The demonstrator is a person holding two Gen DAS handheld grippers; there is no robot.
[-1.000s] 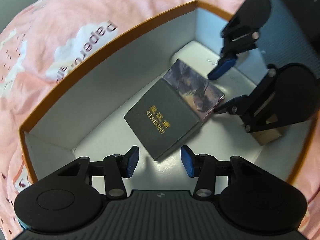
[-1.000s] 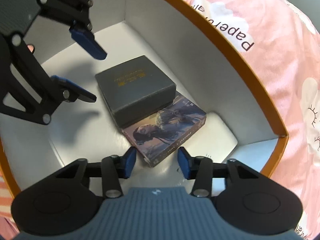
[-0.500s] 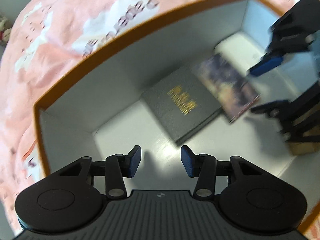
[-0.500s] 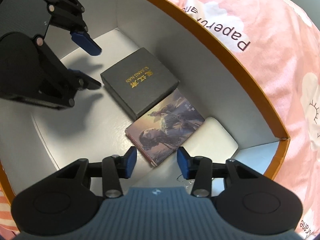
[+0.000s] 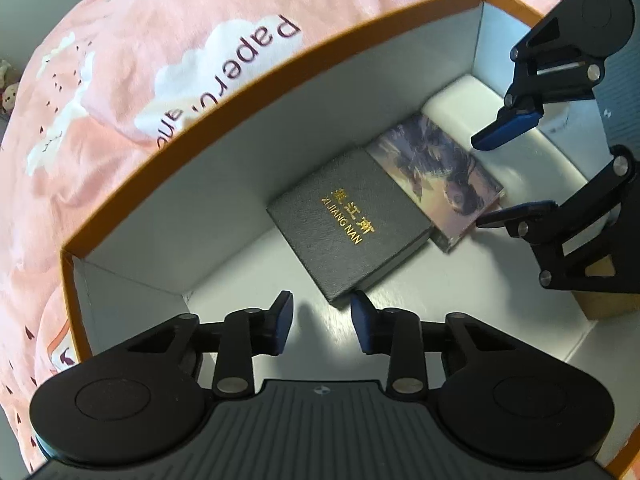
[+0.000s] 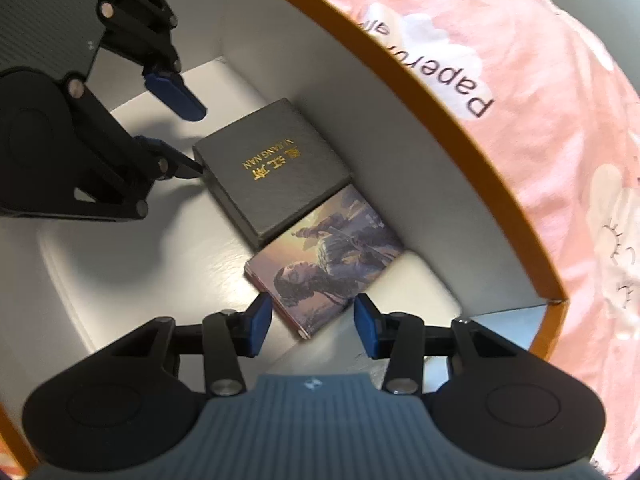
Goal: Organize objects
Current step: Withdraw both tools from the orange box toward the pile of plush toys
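Currently my left tool point(image 5: 322, 318) is closing on nothing, one pad beside the corner of the dark gift box point(image 5: 348, 226); it could shove the box askew. Right tool point(image 6: 310, 324) is spread, straddling the illustrated box's point(image 6: 324, 270) corner, gripping nothing. Both lie touching inside the orange-rimmed carton point(image 5: 280, 68), its wall close behind. A white pad point(image 6: 420, 292) crowds the far corner, pink bedding point(image 5: 120, 80) outside

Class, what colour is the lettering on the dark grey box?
Gold, on the dark grey box; clearest in the left wrist view.
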